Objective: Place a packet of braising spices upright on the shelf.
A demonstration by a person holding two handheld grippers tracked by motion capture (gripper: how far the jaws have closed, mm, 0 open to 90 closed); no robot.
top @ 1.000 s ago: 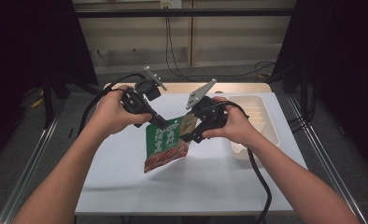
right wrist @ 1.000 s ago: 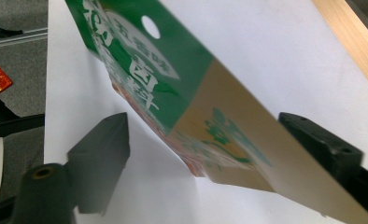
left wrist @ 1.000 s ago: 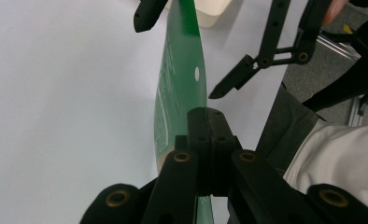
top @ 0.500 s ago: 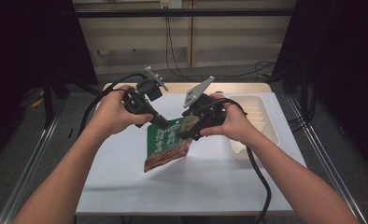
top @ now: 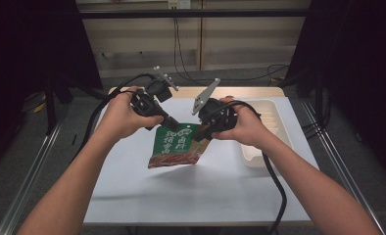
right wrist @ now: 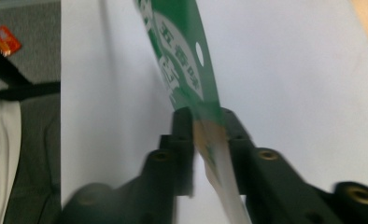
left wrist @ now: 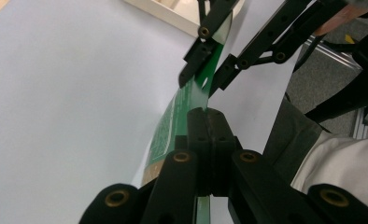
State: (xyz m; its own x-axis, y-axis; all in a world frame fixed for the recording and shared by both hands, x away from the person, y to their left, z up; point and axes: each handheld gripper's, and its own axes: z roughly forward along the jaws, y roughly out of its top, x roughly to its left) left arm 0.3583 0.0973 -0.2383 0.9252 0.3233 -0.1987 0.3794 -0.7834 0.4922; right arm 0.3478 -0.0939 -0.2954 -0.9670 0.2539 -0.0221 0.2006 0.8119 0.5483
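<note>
While it hangs above the white table (top: pixel 132 186), the green foil snack pouch with white lettering (top: pixel 177 146) is pinched at its top edge from both sides. The left gripper (top: pixel 174 125) has its jaws clamped on the left corner. The right gripper (top: pixel 201 137) has just been closing its jaws onto the right corner. A cream plastic tray (top: pixel 274 132) sits just right of the hands.

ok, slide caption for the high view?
Both grippers, left and right, pinch a green packet above the table.

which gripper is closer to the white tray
Right. The right gripper grips the green packet just beside the white tray; the left gripper grips its far corner.
</note>
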